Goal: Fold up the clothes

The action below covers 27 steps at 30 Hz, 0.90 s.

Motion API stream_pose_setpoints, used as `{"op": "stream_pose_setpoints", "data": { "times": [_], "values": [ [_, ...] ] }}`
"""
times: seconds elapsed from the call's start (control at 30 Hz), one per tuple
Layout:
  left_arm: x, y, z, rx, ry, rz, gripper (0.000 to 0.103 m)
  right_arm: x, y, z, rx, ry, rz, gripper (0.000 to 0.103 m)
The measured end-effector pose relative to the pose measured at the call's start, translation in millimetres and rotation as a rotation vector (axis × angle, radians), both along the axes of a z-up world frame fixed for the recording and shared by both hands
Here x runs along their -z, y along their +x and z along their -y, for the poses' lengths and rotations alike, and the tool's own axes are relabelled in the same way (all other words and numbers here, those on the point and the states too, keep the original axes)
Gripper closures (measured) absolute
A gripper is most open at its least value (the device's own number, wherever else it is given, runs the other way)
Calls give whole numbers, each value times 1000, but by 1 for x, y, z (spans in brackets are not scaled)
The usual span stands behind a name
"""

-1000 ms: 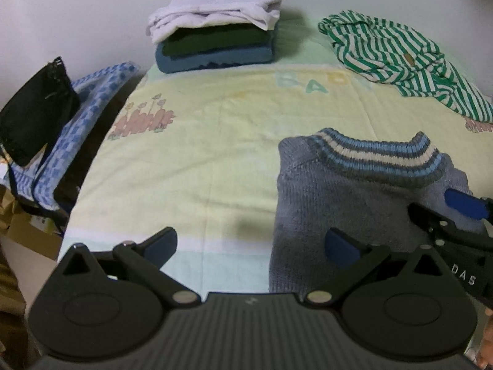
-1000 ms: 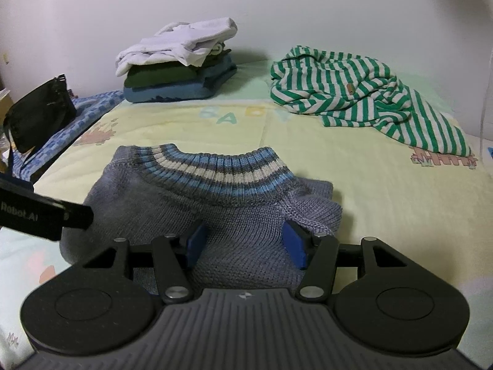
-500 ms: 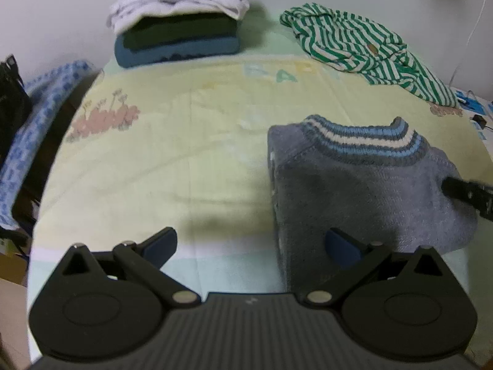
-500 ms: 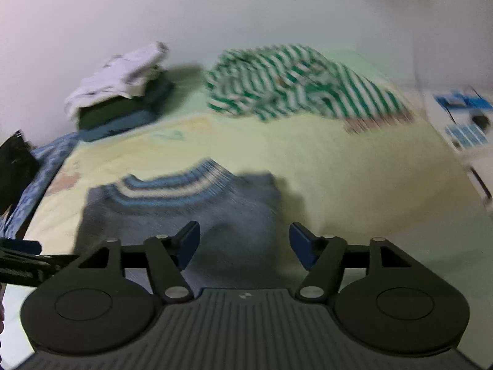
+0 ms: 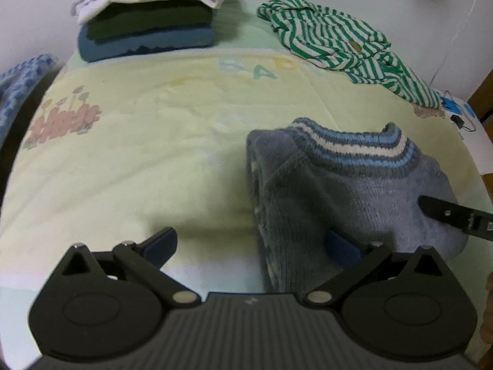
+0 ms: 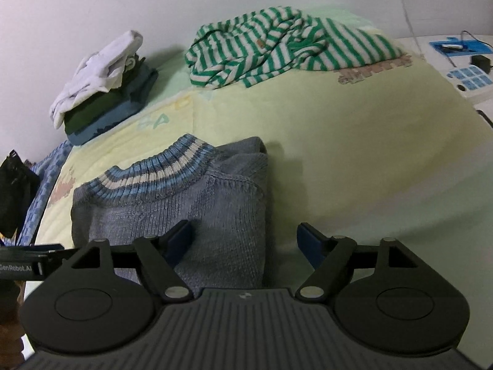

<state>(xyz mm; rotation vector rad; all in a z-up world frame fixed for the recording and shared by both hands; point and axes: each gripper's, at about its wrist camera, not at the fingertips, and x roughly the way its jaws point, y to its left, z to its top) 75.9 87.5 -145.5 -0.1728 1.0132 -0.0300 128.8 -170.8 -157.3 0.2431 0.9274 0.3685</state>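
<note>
Sweater [image 5: 345, 191], grey-blue knit with a striped collar, lies folded on the bed [image 5: 138, 141], on a pale yellow blanket. We hold the left hand-held gripper [image 5: 251, 242] just above its near left edge: the right finger [image 5: 340, 246] is over the knit and the left finger is over the blanket, and the jaws stand wide apart with nothing between them. Our right hand-held gripper [image 6: 245, 240] hangs at the sweater's near right edge, its left finger [image 6: 178, 240] above the knit and its right finger above the blanket; it is open too and holds nothing. Far ahead of both we see a stack of 3 folded clothes [image 5: 144, 18] by the wall. To the right of it, a green-and-white striped garment [image 6: 277, 46] lies crumpled and not folded.
</note>
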Motion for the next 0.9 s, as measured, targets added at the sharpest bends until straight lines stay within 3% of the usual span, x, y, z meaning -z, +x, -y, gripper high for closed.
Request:
{"op": "stream_pose_setpoints", "data": {
  "times": [0.27,0.5,0.9],
  "values": [
    [14,18,-16,1,-152,-45,1,7,20,-19,-129,-27,15,23],
    [15,23,-24,26,-194,-47,0,7,27,-21,-170,-25,31,23],
    [12,21,-17,117,-212,-30,1,5,23,-5,-204,54,-36,25]
  ]
}}
